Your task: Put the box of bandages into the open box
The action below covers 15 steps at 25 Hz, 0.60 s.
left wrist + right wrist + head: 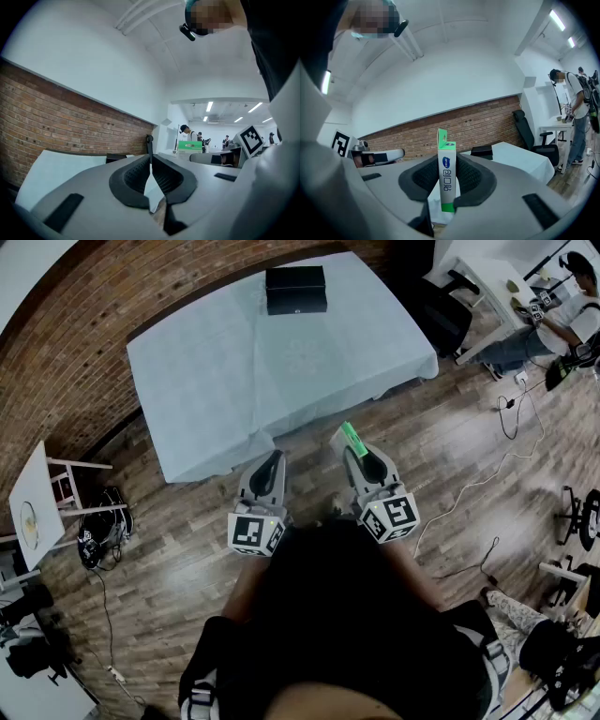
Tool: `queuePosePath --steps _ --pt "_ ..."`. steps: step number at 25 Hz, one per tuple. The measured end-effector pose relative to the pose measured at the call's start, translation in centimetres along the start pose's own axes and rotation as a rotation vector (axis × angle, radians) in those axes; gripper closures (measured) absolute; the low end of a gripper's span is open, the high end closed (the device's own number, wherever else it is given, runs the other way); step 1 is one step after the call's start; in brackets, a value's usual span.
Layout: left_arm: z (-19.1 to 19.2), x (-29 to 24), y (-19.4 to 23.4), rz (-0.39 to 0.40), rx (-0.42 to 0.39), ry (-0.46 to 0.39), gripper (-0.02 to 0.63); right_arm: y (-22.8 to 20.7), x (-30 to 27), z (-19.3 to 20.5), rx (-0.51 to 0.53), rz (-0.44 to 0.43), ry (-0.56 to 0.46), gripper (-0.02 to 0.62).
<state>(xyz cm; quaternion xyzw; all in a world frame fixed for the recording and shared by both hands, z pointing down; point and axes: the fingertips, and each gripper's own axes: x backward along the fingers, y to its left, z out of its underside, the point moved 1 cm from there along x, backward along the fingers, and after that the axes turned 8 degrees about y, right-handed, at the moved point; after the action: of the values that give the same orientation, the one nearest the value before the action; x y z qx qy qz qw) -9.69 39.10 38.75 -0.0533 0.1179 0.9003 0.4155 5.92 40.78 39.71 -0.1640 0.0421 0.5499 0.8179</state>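
The box of bandages (447, 173), slim, white and green, stands upright between the pads of my right gripper (447, 161), which is shut on it. In the head view the box of bandages (351, 437) sticks out ahead of the right gripper (356, 454), over the wooden floor just short of the table's near edge. The open black box (295, 289) sits at the far end of the pale blue table (216, 371). My left gripper (269, 468) hangs level beside the right one. Its jaws meet at the tips in the left gripper view (150, 159), with nothing between them.
A small white side table (33, 507) stands at the left with cables on the floor near it. A black office chair (441, 315) and a white desk with a person (567, 324) are at the back right. A brick wall runs behind the table.
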Motion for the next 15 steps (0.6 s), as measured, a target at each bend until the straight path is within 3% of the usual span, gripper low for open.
queuePosePath --steps 10,15 --pt "-0.1 -0.7 0.1 -0.036 0.007 0.013 0.566 -0.3 0.1 -0.4 0.024 0.009 -0.003 0.492" --pt "-0.9 -2.6 -0.2 -0.057 -0.027 0.013 0.566 -2.1 -0.2 -1.1 0.025 0.009 -0.013 0.492"
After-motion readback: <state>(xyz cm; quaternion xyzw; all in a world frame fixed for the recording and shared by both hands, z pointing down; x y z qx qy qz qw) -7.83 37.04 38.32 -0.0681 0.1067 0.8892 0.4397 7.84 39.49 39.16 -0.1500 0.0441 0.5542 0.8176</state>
